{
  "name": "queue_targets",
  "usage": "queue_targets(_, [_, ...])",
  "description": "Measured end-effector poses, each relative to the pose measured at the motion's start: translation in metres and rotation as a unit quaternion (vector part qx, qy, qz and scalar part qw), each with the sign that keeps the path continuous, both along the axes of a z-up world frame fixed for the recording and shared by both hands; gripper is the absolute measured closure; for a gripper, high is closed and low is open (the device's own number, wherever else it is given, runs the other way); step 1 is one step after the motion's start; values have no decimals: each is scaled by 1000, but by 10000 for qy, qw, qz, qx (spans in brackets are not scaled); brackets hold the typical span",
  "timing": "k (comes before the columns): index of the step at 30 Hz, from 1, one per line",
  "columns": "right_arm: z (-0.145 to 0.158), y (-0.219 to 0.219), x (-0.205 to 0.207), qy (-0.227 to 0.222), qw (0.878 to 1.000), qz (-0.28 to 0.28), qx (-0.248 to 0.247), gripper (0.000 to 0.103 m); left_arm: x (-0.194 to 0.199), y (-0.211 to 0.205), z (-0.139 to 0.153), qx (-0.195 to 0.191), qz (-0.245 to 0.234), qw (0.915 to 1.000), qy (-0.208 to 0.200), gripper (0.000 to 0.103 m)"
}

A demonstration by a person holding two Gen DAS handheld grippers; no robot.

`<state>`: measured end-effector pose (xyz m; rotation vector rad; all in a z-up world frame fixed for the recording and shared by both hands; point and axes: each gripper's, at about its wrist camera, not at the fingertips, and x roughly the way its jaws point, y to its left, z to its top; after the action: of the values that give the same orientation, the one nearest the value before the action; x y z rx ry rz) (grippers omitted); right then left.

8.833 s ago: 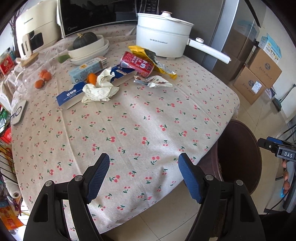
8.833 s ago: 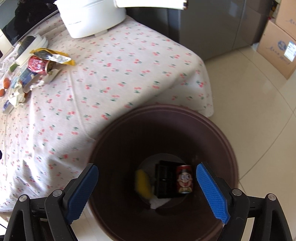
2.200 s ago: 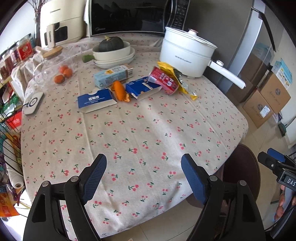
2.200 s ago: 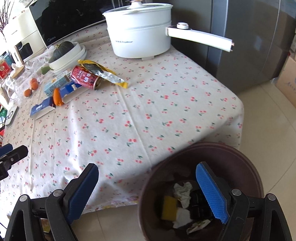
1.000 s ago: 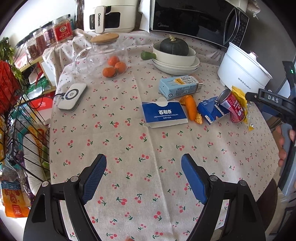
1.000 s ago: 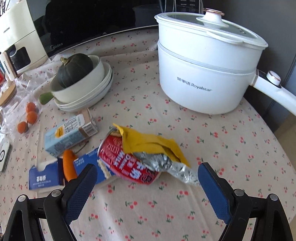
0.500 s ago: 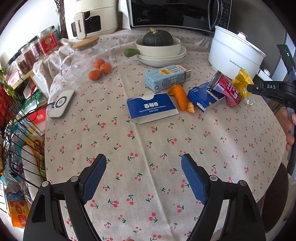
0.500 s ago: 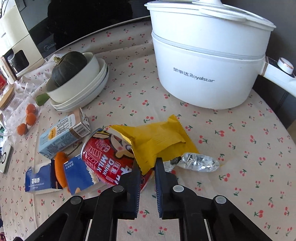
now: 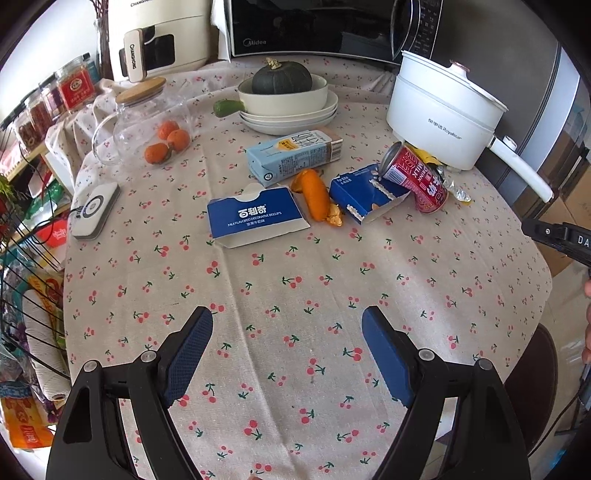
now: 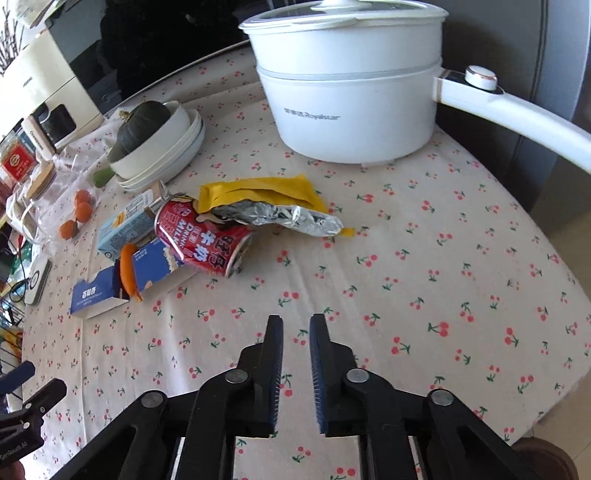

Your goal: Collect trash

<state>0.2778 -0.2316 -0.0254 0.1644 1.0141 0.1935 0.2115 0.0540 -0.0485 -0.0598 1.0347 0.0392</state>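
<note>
Trash lies mid-table: a red can (image 10: 205, 240) on its side, a yellow foil wrapper (image 10: 269, 206) against it, two torn blue boxes (image 9: 255, 218) (image 9: 364, 197), an orange peel (image 9: 314, 194) and a light-blue carton (image 9: 291, 155). My right gripper (image 10: 296, 325) is nearly shut and holds nothing, well short of the wrapper, above bare cloth. My left gripper (image 9: 286, 343) is wide open and empty over the near part of the table. The can (image 9: 415, 177) and wrapper (image 9: 448, 181) also show in the left wrist view.
A white electric pot (image 10: 351, 81) with a long handle stands behind the trash. Stacked bowls with a squash (image 9: 286, 96), a glass jar of oranges (image 9: 147, 125), a white charger (image 9: 94, 210), a microwave (image 9: 314, 26) and the brown bin's rim (image 9: 532, 373) are around.
My right gripper has pulled back from the yellow wrapper, which stays on the table with its foil end now spread out. My left gripper has shifted slightly closer to the table.
</note>
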Motion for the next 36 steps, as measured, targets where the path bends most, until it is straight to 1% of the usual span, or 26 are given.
queue_targets(1, [-2,-1,4,9,9999,-68,-118,42,0,1,1,-29,8,10000,-3,18])
queue_targets(2, [-4,0,8,-25,9995,-131,-281,31,-1,2,1,-60,12,10000,-13,18])
queue_targets(4, [-10,3,20,-98,9983,-145,-549,31,-1,5,3,-107,36,9999,-32,18])
queue_targets(7, [-21,16,44,-203,9955,83,-919,31,2,11,4,-225,77,9997,-35,18])
queue_targets(10, [-32,34,69,-408,9873,540,-1440,31,8,13,4,-328,97,9994,-26,18])
queue_targets(12, [-42,44,85,-444,9803,856,-1724,31,13,12,2,-310,75,9995,-16,18])
queue_targets(15, [-59,53,108,-411,9720,1241,-1953,40,19,10,-1,-239,32,9997,13,18])
queue_targets(16, [-65,54,115,-368,9710,1339,-1945,46,20,10,-3,-232,27,9997,23,18])
queue_targets(17, [-69,55,120,-319,9709,1414,-1907,59,22,9,-4,-231,30,9997,33,18])
queue_targets(18, [-72,55,123,-271,9713,1480,-1840,67,23,9,-5,-232,34,9997,43,18])
queue_targets(19, [-74,55,124,-230,9720,1551,-1748,85,25,8,-6,-236,30,9997,50,18])
queue_targets(20, [-76,54,123,-215,9727,1601,-1664,90,26,6,-7,-240,19,9997,53,18])
queue_targets(21, [-76,53,119,-231,9730,1640,-1606,90,27,4,-7,-240,6,9997,52,18])
queue_targets(22, [-76,52,113,-254,9729,1695,-1555,92,28,1,-8,-244,-10,9997,52,18])
queue_targets(25, [-70,41,92,-269,9745,1755,-1375,94,30,-11,-7,-205,-138,9997,23,18])
queue_targets(28, [-59,21,64,-271,9798,1655,-1087,94,36,-27,-4,-140,-316,9994,-43,18])
queue_targets(30, [-53,5,45,-178,9840,1530,-891,94,41,-40,-1,-76,-478,9987,-137,18])
queue_targets(33, [-46,-20,23,-3,9892,1321,-635,94,56,-67,5,161,-794,9961,-339,18])
queue_targets(35, [-43,-34,15,90,9926,1157,-344,94,70,-85,5,327,-1030,9934,-378,18])
queue_targets(36, [-42,-39,14,128,9926,1175,-267,94,77,-94,5,423,-1120,9920,-400,18])
